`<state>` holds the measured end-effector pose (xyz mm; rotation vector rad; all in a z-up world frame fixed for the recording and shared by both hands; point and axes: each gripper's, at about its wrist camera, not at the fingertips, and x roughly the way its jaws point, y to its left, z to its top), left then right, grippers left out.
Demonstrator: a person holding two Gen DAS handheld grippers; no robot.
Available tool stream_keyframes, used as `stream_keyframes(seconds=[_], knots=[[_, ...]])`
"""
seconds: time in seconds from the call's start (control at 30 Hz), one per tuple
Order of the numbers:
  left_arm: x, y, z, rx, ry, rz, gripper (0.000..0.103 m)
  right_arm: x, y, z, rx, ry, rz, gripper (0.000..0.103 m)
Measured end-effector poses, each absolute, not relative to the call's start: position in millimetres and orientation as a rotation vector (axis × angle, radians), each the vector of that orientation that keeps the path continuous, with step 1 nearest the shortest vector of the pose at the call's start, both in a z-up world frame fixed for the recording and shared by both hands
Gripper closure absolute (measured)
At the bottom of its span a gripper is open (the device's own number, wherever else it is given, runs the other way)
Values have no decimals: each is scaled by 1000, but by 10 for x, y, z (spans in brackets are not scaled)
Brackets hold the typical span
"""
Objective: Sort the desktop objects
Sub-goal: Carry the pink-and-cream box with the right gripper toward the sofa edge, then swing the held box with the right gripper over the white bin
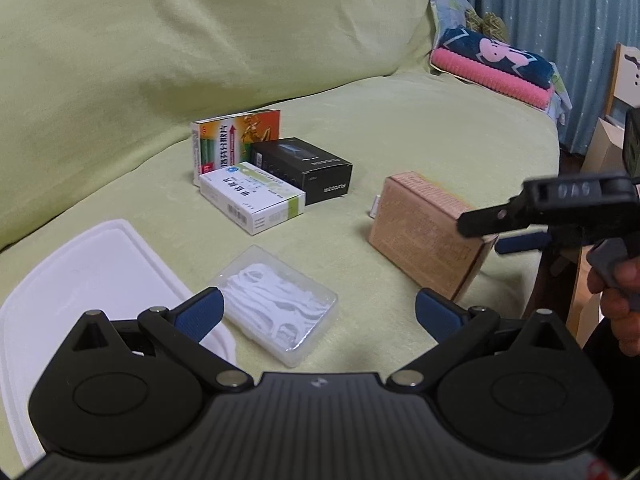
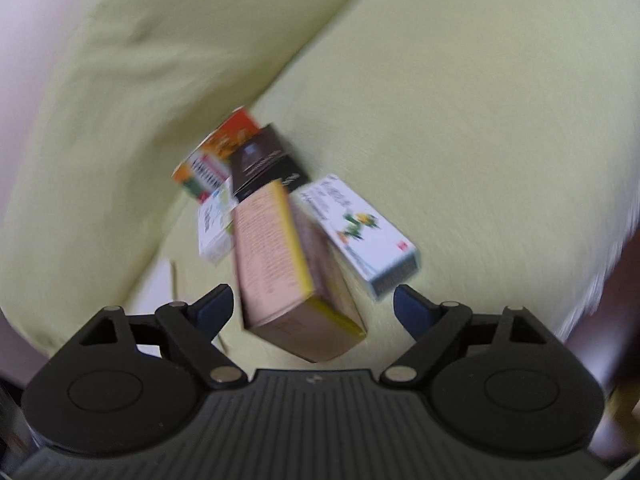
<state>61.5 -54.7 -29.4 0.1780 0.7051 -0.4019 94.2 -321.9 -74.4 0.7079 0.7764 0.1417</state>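
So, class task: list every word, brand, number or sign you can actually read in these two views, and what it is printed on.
"FLYCO" (looks like; small): side of the black box.
Orange and green box: Chinese characters, too small to read.
White box: print too small.
Brown carton: fine print unreadable.
White flower-print box: blurred.

Floss-pick case point(image 1: 280, 304): clear plastic, lid shut, white picks inside, flat on the green cover
White box point(image 1: 252, 197): green trim, lying flat, touching the black box
Black box point(image 1: 308, 168): flat, behind the white one
Orange-green box point(image 1: 234, 142): propped on its long edge at the back
Tan carton point(image 1: 428, 236): flat, well apart from the three
Flower-print box point(image 2: 360, 232): white, beside the tan carton
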Motion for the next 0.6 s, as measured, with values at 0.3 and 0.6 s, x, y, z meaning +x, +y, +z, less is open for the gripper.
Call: stream_keyframes(seconds=[0.3, 0.6], knots=[[582, -661, -286, 273, 700, -427, 0, 1046, -2678, -472, 180, 746, 185, 30], [623, -805, -307, 366, 688, -517, 0, 1195, -2541, -413, 1, 858, 228, 55]])
